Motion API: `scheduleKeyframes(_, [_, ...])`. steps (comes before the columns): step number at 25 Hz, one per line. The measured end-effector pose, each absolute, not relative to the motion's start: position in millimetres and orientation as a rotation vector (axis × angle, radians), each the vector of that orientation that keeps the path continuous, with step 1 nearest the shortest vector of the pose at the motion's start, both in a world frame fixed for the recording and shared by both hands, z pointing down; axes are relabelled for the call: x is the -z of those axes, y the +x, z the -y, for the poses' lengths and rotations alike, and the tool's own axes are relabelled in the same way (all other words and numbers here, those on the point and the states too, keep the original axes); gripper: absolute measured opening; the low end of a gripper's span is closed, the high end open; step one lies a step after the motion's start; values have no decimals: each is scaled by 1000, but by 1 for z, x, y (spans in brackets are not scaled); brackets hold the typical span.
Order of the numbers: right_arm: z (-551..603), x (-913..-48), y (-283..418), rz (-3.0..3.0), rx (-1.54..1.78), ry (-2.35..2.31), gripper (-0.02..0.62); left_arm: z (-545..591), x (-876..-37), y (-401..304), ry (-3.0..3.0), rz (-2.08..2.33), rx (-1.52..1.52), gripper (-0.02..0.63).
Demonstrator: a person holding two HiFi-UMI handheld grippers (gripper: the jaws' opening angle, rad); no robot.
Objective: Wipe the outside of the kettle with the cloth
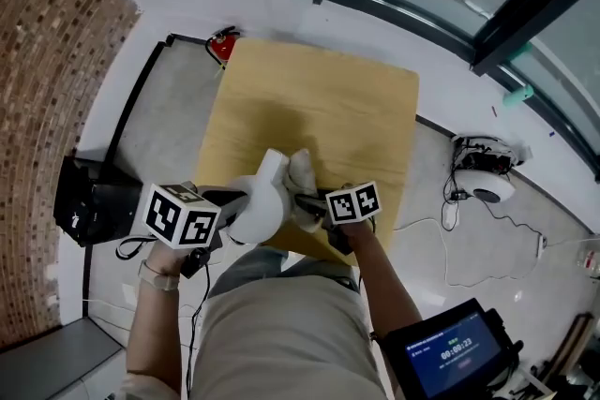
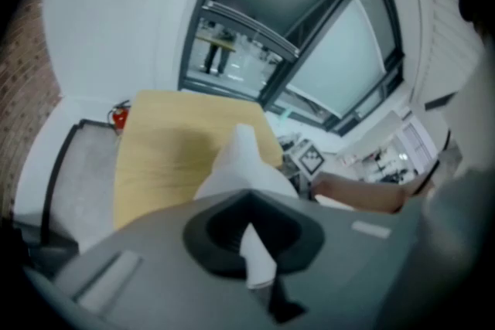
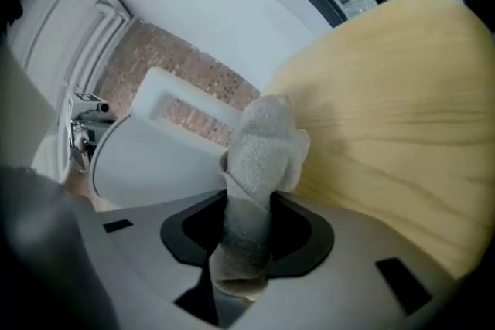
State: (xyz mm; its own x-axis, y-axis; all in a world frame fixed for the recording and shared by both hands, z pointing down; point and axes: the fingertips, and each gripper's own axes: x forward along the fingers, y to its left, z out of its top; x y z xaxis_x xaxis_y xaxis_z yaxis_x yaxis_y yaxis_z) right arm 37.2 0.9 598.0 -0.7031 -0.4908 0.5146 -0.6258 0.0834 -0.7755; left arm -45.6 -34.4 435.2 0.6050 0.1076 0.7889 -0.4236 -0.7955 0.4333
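A white kettle (image 1: pixel 258 206) hangs tilted over the near edge of the wooden table (image 1: pixel 319 108), its spout pointing away from me. My left gripper (image 1: pixel 225 206) is shut on a thin white part at the kettle's rear, which shows between the jaws in the left gripper view (image 2: pixel 255 259). The kettle's body (image 2: pixel 244 166) rises beyond it. My right gripper (image 1: pixel 314 201) is shut on a bunched grey-white cloth (image 3: pixel 263 154). The cloth (image 1: pixel 302 175) lies against the kettle's right side. In the right gripper view the kettle (image 3: pixel 151 162) fills the left, with its handle (image 3: pixel 182 100) above.
A red fire extinguisher (image 1: pixel 222 44) stands at the table's far left corner beside a grey mat (image 1: pixel 159 122). A black case (image 1: pixel 89 201) sits on the floor at left. A white round device (image 1: pixel 485 175) with cables lies at right, and a lit screen (image 1: pixel 448 356) is at the bottom right.
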Motion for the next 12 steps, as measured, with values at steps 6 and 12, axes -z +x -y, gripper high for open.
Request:
scheduleKeyframes(6, [48,-510,85,2453,-1402,1265,146,14,-421,-108,2053,498,-739,0])
scheduleKeyframes(12, [118,-395,63,2708,-923,1027,146,-8,-443,-101,2002,494,-670,0])
